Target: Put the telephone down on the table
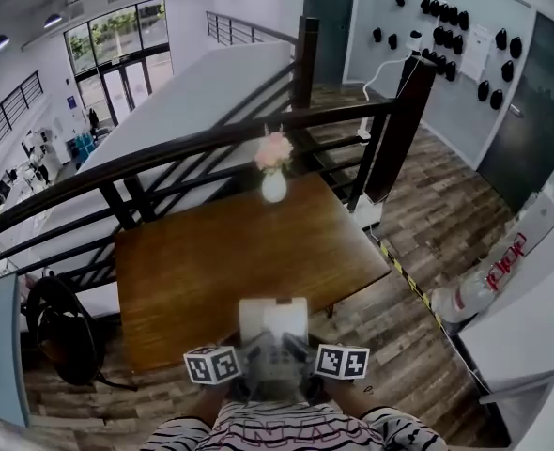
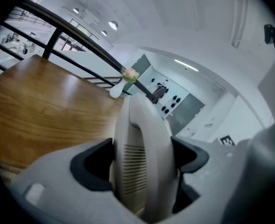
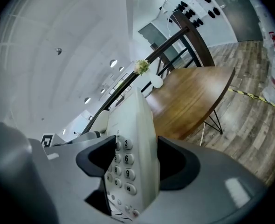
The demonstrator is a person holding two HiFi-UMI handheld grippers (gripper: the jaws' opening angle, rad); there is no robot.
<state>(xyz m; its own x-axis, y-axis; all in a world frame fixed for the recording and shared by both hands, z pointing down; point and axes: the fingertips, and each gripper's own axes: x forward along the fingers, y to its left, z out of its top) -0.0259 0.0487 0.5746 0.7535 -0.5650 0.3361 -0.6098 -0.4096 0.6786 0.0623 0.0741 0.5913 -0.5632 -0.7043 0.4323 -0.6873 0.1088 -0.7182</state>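
Note:
A white desk telephone (image 1: 273, 320) is held in the air over the near edge of the brown wooden table (image 1: 211, 261). My left gripper (image 1: 239, 369) is shut on its handset side (image 2: 144, 157). My right gripper (image 1: 305, 366) is shut on its keypad side (image 3: 130, 164), where the number keys show. Both marker cubes sit just below the phone in the head view. The phone's underside is hidden.
A white vase with pink flowers (image 1: 273, 169) stands at the table's far edge. A dark railing (image 1: 164, 158) runs behind the table. A black bag (image 1: 56, 332) sits on the floor at the left. Yellow-black tape (image 1: 404, 275) marks the wooden floor at the right.

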